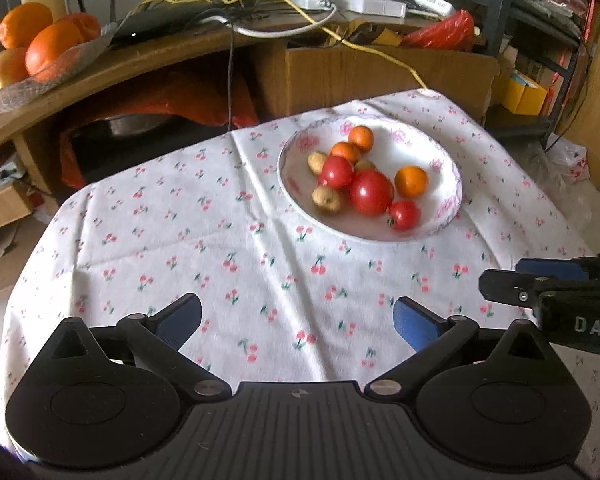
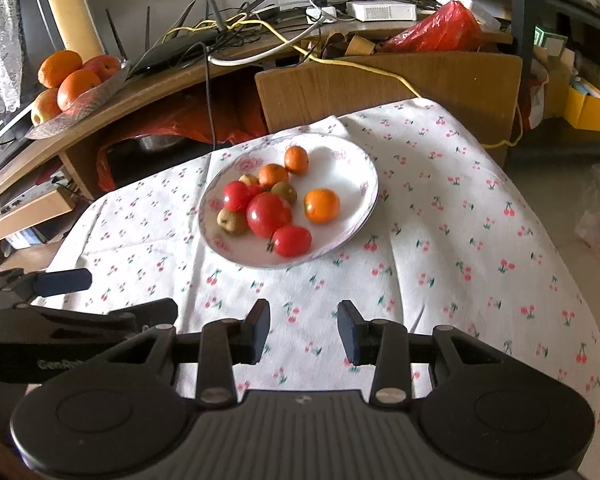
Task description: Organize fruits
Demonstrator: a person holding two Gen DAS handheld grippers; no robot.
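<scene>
Both grippers, left (image 1: pixel 298 320) wide and right (image 2: pixel 304 330) narrowly open, hold nothing; plate (image 2: pixel 356 168) near the table's far edge holds tomatoes (image 2: pixel 269 214), oranges (image 2: pixel 321 205).

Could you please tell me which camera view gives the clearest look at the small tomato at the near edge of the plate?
The right wrist view: the small tomato appears larger there, its stem showing, on the plate. The left wrist view shows it too, unobstructed but smaller and blurrier.
</scene>
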